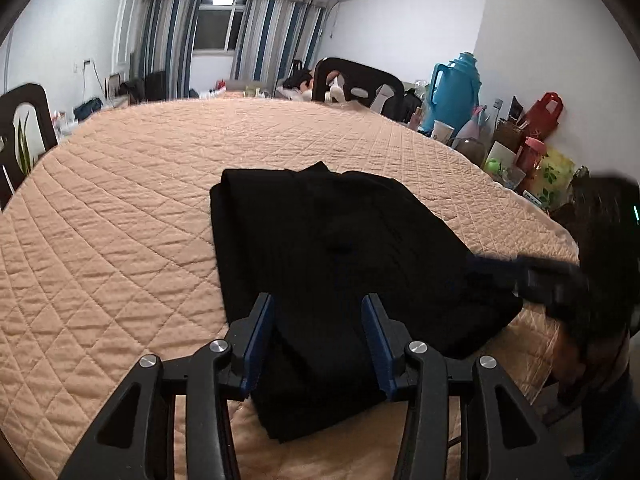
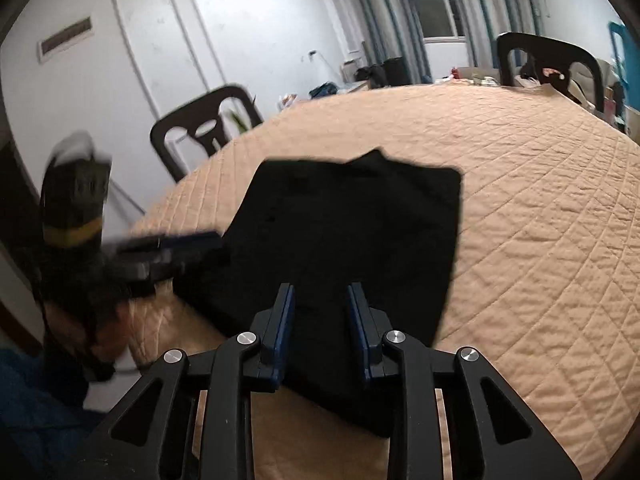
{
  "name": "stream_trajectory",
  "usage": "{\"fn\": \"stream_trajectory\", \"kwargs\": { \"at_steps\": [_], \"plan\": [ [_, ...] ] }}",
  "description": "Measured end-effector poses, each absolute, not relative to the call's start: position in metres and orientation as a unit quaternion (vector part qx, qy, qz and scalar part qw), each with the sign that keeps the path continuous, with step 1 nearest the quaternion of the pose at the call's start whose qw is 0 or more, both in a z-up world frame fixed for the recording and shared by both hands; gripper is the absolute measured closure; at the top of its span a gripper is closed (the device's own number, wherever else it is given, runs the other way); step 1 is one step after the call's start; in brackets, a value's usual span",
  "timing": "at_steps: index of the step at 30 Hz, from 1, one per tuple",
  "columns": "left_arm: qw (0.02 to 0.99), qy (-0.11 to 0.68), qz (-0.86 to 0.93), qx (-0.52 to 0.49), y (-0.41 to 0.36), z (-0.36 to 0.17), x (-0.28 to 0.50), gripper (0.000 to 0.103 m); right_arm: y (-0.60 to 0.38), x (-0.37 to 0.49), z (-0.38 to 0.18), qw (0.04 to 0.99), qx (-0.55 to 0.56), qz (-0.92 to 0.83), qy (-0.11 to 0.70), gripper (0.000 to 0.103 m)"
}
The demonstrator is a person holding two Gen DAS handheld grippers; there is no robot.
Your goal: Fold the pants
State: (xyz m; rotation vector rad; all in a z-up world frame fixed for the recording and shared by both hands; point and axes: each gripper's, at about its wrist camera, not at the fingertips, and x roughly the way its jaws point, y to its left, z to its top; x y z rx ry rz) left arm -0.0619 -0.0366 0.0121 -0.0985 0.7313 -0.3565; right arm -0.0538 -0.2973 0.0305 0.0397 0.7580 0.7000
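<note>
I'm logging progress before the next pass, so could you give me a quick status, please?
Left gripper and right gripper both open, nothing held. Black pants lie folded on the quilted cover. Nothing in the way.

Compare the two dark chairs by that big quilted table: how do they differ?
In the right wrist view, the side chair stands at the table's left edge, its cut-out back showing white wall; the far chair stands at the far end, before curtains. The side chair looks nearer and larger. Both have dark, curved backs with openings.

Teal thermos [image 1: 454, 92] and dark chairs [image 2: 208, 128] beside quilted table [image 1: 140, 208]
</note>
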Motion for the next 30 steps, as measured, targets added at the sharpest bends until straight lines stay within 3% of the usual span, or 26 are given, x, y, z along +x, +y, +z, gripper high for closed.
{"fn": "stream_trajectory", "kwargs": {
  "at_steps": [5, 10, 17, 30],
  "plan": [
    [0.912, 0.371, -0.170, -0.048, -0.032, 0.023, -0.050, 0.055, -0.301, -0.016, 0.046, 0.886, 0.041, 0.311, 0.342, 0.075],
    [0.929, 0.328, -0.172, 0.003, -0.053, 0.053, -0.012, 0.055, -0.281, 0.022, 0.045, 0.878, 0.009, 0.310, 0.366, 0.075],
    [0.910, 0.384, -0.157, -0.015, -0.049, 0.020, 0.050, 0.055, -0.291, 0.078, 0.020, 0.871, 0.042, 0.250, 0.421, 0.079],
    [0.918, 0.358, -0.169, -0.036, -0.030, 0.036, -0.027, 0.055, -0.305, -0.020, 0.046, 0.891, 0.012, 0.276, 0.359, 0.077]
  ]
}}
